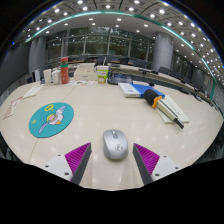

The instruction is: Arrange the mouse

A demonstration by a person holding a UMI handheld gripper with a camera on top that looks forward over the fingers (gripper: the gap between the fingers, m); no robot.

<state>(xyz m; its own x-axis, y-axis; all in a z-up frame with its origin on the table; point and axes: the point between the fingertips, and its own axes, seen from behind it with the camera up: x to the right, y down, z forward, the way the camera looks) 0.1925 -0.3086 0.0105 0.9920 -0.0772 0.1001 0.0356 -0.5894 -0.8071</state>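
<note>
In a large lit office, on a pale wooden table (pixel 100 110), the grey mouse (pixel 115 144) sits untouched between the wide-open gripper (pixel 112 158) fingers, so closing on it likely comes next, then carrying toward the round teal mouse pad (pixel 51 119).

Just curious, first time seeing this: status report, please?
Jaws open, gripper low over table. Mouse between the jaws, ungripped. Round mat beyond, left; nothing blocking.

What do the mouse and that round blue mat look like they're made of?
The mouse, standing between the open gripper fingers, looks like smooth grey plastic with a faint sheen. The round mat looks like thin, matte printed fabric or rubber; it lies flat, but which material is unclear.
</note>
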